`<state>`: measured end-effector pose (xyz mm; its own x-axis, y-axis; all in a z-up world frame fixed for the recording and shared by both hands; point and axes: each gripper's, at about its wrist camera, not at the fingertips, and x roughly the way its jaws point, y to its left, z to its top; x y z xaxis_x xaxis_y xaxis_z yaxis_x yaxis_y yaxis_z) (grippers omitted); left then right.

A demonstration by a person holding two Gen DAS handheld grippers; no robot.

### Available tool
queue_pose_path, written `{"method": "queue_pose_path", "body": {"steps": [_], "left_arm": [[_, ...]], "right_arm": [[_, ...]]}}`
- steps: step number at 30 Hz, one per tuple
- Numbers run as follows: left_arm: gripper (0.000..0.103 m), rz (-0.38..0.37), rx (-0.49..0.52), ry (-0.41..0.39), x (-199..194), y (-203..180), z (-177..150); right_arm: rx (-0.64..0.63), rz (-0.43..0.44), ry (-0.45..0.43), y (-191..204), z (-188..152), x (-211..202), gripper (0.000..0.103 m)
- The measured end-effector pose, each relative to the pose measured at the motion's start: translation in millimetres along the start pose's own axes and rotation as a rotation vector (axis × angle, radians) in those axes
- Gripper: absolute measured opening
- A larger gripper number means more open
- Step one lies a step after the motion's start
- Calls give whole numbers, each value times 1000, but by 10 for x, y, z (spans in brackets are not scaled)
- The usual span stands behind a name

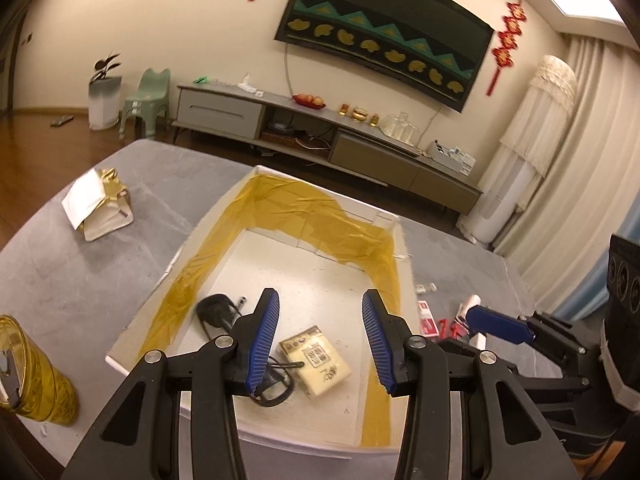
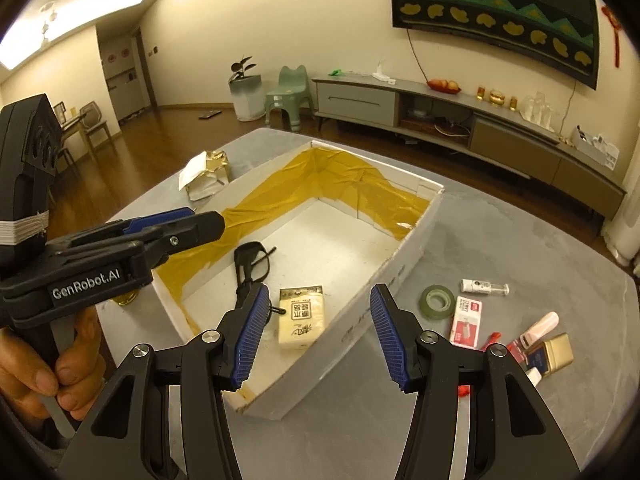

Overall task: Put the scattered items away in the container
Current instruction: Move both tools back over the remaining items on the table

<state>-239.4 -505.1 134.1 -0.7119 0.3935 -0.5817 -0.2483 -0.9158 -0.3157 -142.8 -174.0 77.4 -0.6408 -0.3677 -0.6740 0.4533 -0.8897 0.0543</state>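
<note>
Grey table, white box amid bare margins; left gripper and right gripper both agape, empty.

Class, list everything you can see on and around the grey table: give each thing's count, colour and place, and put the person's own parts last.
Box: one, white with yellow tape, table centre.
Tissue pack: one, cream, inside box.
Strap: one, black, inside box.
Tape roll: one, greenish, right of box.
Red-and-white packet: one, beside tape roll.
Small white tube: one, right of box.
Gold tin: one, far right cluster.
Crumpled bag: one, white and gold, left of box.
Gold jar: one, near left edge.
Left tongs: open, over box.
Right tongs: open, over box edge.
Hand: one, holding left tongs.
</note>
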Motion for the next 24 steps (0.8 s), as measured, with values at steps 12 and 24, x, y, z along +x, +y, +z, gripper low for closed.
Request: {"method": "queue_pose_path", "body": {"steps": [12, 24], "left_arm": [[45, -9, 212, -6, 4, -872, -220], [45, -36, 315, 33, 157, -1438, -458]], "right_arm": [[43, -41, -34, -355, -266, -528, 56], [114, -71, -55, -747, -536, -867, 56]]}}
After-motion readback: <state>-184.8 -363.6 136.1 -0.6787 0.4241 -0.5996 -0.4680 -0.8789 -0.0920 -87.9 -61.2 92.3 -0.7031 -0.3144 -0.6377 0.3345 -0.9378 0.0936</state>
